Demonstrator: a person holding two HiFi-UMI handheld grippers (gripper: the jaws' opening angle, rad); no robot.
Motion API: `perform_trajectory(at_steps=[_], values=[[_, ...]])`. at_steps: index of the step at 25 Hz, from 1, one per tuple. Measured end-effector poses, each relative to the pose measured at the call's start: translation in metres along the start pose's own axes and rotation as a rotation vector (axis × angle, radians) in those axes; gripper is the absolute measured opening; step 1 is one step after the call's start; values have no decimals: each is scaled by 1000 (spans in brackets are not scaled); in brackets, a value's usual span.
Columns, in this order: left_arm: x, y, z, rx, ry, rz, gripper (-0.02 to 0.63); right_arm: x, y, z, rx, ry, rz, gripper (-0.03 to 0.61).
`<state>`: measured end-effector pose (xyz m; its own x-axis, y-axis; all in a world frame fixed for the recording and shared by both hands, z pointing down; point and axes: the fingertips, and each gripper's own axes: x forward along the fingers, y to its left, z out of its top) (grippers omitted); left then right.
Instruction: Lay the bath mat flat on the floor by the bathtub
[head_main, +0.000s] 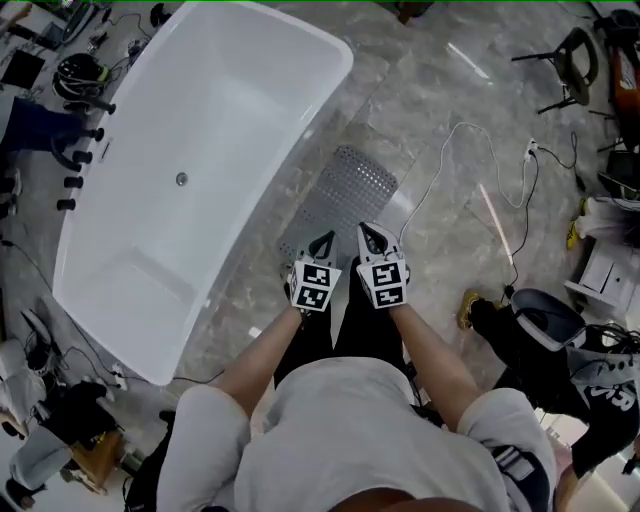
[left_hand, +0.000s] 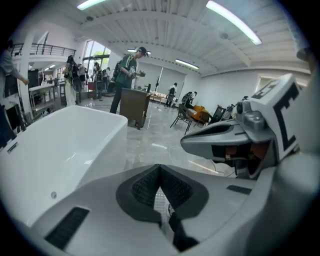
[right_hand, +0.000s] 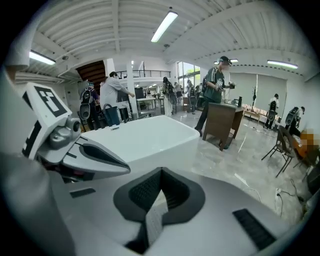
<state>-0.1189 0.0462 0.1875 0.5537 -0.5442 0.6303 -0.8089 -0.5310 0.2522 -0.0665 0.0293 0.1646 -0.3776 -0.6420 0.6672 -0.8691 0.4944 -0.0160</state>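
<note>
In the head view, the grey bath mat (head_main: 350, 185) is lying flat on the marble floor (head_main: 430, 100) just beside the white bathtub (head_main: 200, 150), while the left gripper (head_main: 322, 243) and the right gripper (head_main: 368, 238) are hovering side by side over its near end. In the left gripper view, the left gripper (left_hand: 160, 172) is keeping its jaws pressed together, with the mat's dotted surface showing through the slit behind the pads. In the right gripper view, the right gripper (right_hand: 161, 175) is likewise holding its jaws closed, with the tub just beyond
</note>
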Motion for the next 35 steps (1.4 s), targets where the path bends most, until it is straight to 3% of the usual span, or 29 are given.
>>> perform_trajectory(at_steps=[3, 7, 10, 14, 23, 28, 31, 35], values=[[-29, -15, 16, -32, -25, -52, 12, -34, 23, 24, -17, -47, 8, 6], [-64, -36, 31, 36, -63, -73, 12, -77, 39, 30, -2, -68, -11, 6], [-78, -37, 47, 76, -112, -32, 12, -97, 40, 43, -44, -110, -20, 6], [-91, -43, 60, 58, -166, 22, 12, -124, 27, 55, -33, -169, -48, 6], [-108, -114, 88, 57, -260, 94, 12, -202, 4, 55, -116, -291, -6, 6], [-113, -168, 87, 40, -303, 132, 12, -243, -15, 34, -148, -331, 32, 6], [-133, -182, 83, 11, -351, 185, 12, -256, -11, 30, -147, -377, 68, 6], [-163, -194, 69, 34, -383, 230, 12, -271, 1, 25, -125, -436, 75, 6]])
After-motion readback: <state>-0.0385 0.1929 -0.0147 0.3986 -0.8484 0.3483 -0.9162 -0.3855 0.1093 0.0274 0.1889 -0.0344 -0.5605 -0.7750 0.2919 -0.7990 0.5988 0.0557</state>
